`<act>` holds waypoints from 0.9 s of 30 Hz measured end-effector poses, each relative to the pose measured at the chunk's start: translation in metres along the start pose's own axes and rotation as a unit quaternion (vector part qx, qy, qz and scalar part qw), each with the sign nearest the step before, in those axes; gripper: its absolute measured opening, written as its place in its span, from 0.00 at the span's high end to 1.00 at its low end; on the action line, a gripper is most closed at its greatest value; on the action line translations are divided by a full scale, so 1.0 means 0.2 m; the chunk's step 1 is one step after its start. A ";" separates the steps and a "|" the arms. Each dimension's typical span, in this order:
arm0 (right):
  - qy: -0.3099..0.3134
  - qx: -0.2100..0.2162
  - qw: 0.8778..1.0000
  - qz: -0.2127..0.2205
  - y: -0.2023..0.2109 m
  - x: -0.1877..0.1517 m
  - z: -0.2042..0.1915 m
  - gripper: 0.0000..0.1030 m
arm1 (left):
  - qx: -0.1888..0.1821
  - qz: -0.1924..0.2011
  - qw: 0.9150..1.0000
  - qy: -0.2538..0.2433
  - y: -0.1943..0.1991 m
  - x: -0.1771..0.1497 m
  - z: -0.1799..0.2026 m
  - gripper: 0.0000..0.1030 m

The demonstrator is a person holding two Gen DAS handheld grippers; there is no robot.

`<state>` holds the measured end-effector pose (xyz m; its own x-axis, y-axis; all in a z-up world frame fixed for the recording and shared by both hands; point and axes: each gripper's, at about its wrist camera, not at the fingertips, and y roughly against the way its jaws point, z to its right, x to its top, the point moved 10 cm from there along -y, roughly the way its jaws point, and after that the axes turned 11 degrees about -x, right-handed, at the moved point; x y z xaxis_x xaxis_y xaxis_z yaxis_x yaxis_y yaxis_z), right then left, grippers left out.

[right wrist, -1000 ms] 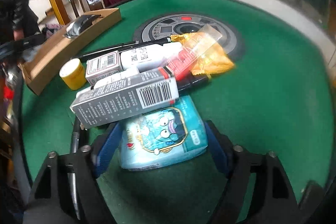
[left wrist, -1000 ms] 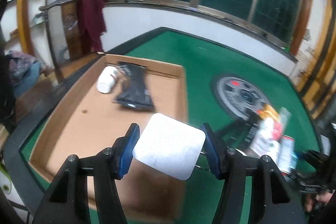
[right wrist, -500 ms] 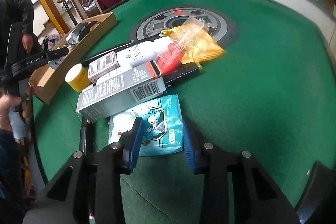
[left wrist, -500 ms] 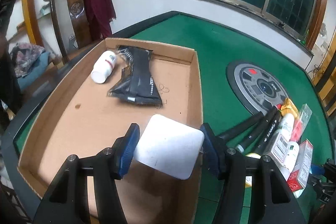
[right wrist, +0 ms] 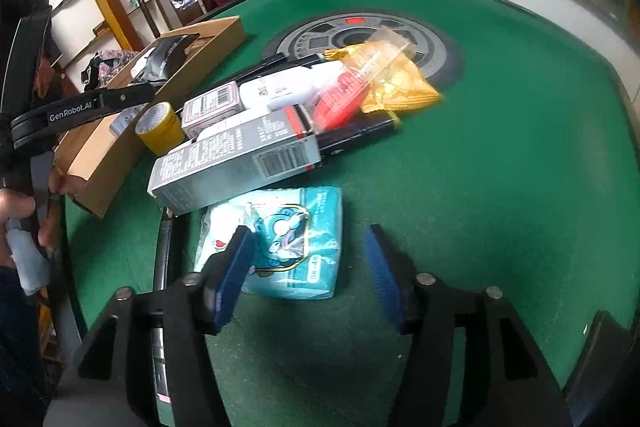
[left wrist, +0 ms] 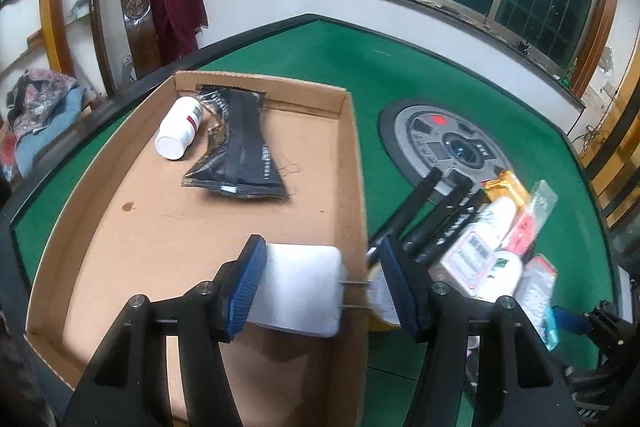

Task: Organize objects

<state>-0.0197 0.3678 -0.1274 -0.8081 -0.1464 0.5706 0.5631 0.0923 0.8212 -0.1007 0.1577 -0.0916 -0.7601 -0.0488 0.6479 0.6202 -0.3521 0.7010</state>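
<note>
My left gripper (left wrist: 320,283) is open over the near right part of the cardboard tray (left wrist: 356,163). A white square block (left wrist: 300,291) sits between the jaws, against the left pad and clear of the right one. In the tray lie a white pill bottle (left wrist: 178,133) and a black pouch (left wrist: 240,163). My right gripper (right wrist: 308,267) is open, jaws on either side of a light blue tissue pack (right wrist: 280,243) that lies on the green table. A grey carton (right wrist: 236,163) lies across the pack's far end.
A pile sits on the green felt (right wrist: 500,167): yellow tape roll (right wrist: 158,127), small boxes (right wrist: 212,109), white bottle (right wrist: 280,91), red tube (right wrist: 340,95), yellow snack bag (right wrist: 392,75), black pens (left wrist: 416,211). A round grey console (left wrist: 444,147) sits mid-table. A person (right wrist: 20,131) stands left.
My left gripper has opened, and the white block now touches only the left pad, low over the tray. My right gripper closed partway half a second ago and has opened again around the tissue pack.
</note>
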 end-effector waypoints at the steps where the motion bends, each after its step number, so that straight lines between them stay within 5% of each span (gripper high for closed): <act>1: 0.006 -0.005 1.000 -0.001 0.00 0.00 -0.01 0.35 | 0.000 0.007 1.000 0.001 0.02 0.01 0.02 0.48; 16: 0.012 -0.016 1.000 0.011 -0.01 -0.01 -0.03 0.26 | 0.004 0.023 1.000 -0.018 0.07 0.05 0.14 0.48; 27: -0.008 0.031 0.999 0.007 0.03 -0.01 -0.01 0.88 | -0.007 0.026 1.000 0.002 0.07 0.07 0.04 0.48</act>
<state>-0.0142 0.3664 -0.1225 -0.8028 -0.1289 0.5821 0.5636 0.1546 0.8115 -0.1006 0.1601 -0.0692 -0.7275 -0.0708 0.6825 0.6564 -0.3614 0.6622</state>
